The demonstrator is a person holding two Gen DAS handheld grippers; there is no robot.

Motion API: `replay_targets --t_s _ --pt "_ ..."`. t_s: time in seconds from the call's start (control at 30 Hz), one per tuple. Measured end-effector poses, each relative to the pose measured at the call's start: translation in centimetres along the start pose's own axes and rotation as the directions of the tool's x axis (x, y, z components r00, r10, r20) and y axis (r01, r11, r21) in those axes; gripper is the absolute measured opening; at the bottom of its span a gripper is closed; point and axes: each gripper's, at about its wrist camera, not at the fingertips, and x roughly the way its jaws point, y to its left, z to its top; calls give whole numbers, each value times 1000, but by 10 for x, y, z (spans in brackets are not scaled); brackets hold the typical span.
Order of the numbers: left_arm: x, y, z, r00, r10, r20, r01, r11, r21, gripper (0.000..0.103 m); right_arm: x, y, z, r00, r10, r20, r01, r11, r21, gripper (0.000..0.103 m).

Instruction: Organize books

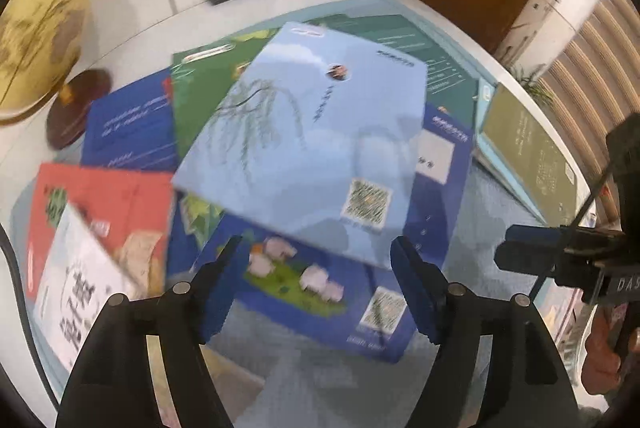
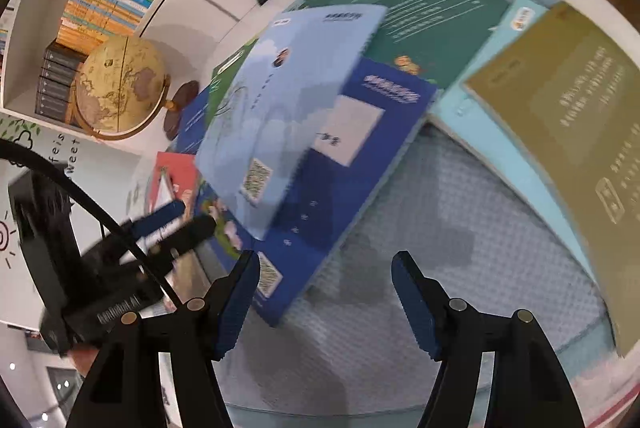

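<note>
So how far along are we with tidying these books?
Little looks done: the books still lie fanned across the table, the light blue book on top of the dark blue book. The olive book lies apart at the far right. In hand: nothing; the left gripper and right gripper are both open above the pile. Left: gathering and squaring everything.

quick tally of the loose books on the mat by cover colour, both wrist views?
Light blue: 1, willow book, on top
Dark blue: 3, left one, white-label one, sheep-picture one
Green: 2, bright green, dark green
Red: 1
White: 1
Olive: 1
Total: 9 visible; more may be hidden underneath.
</note>
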Motion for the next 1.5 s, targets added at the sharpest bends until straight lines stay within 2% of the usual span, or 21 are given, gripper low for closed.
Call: replay_targets --t_s 0.07,0.17,0.23,0.3,0.37,0.5,0.6,0.77,0.93,1.0,1.1,1.17,1.2,1.23,1.4,1.43,1.5 --pt "3 -7 3 1000 -18 0 18 1000 13 72 -18 -14 -6 998 -42 42 41 999 9 67" --pt "6 -25 2 995 -99 2 99 995 9 72 -53 -42 -7 990 -92 106 90 996 19 68" --pt "7 -41 1 995 -99 15 99 995 9 72 -68 -60 0 987 -109 117 105 994 34 68" --pt "6 -48 0 997 -72 27 72 997 -13 72 -79 -72 14 989 -77 125 72 996 48 68" --pt "4 -47 2 998 -48 35 50 997 -56 72 -81 -76 30 992 -7 130 2 999 38 68" --pt "1 -20 18 997 63 42 -56 988 -140 72 -44 -54 61 992 105 68 -103 994 -40 68" --pt "3 11 34 991 135 23 -127 972 -197 72 -7 -35 63 980 200 -10 -200 979 -37 55" --pt "15 50 49 986 166 -15 -166 968 -187 72 36 -11 70 975 214 -57 -215 977 -2 54" --pt "38 86 68 978 206 -26 -208 965 -159 72 49 -5 65 976 217 -9 -216 974 76 54" --pt "46 94 75 979 202 -23 -203 967 -155 72 51 1 66 977 211 16 -211 974 82 54" --pt "58 101 81 988 153 -22 -155 977 -147 72 55 9 71 980 193 50 -197 975 100 55" --pt "61 102 82 997 76 -26 -79 985 -152 72 54 11 72 981 181 72 -188 976 112 55" --pt "63 102 81 999 11 -36 -17 987 -162 72 54 11 72 981 179 77 -187 975 116 55" --pt "65 102 80 999 -9 -44 1 986 -165 74 54 10 73 980 181 85 -191 974 123 55" --pt "56 98 76 1000 4 -14 -6 989 -145 68 52 6 73 978 190 89 -203 965 166 55" --pt "54 97 76 1000 -17 -4 16 991 -133 69 52 6 73 978 190 89 -203 965 166 55" --pt "54 94 75 999 -30 -16 28 994 -103 68 50 14 72 988 132 85 -143 979 147 55"
